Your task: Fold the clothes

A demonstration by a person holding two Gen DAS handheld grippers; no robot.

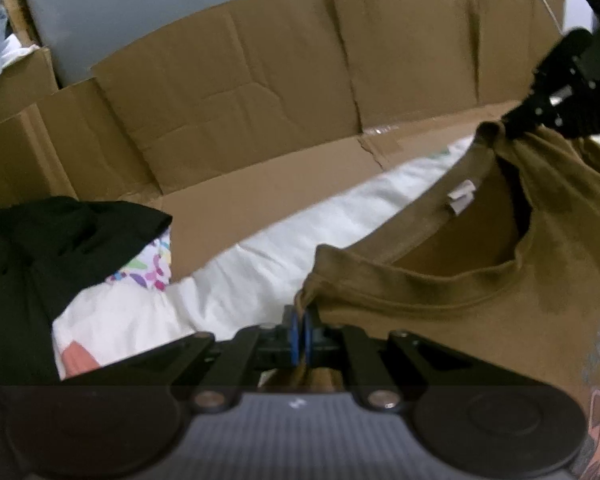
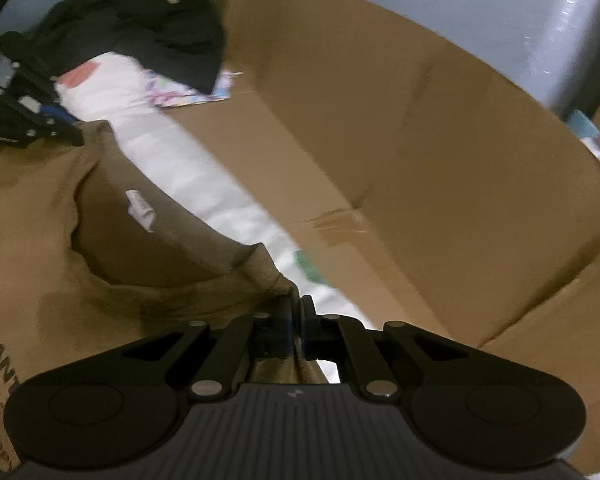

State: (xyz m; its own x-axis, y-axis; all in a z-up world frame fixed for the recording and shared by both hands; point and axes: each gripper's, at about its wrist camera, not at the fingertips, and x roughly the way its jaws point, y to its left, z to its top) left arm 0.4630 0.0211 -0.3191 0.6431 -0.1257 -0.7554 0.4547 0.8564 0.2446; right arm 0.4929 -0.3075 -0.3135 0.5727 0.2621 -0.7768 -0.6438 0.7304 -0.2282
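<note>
Both grippers are clamped tight on the brown t-shirt [image 1: 480, 280]: left gripper [image 1: 300, 334] pinches one shoulder edge, right gripper [image 2: 296, 326] the other, collar sagging between them. White cloth [image 1: 260, 256] lies just past the jaws, cardboard wall [image 1: 240, 92] beyond, black clothes [image 1: 40, 260] off left.

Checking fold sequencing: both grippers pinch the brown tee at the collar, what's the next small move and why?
Probably lift both grippers a little and spread them apart. The left gripper and right gripper are each shut on the brown T-shirt at opposite shoulders beside the neckline, which sags slack between them over the white cloth. Tensioning should flatten it for folding.
</note>
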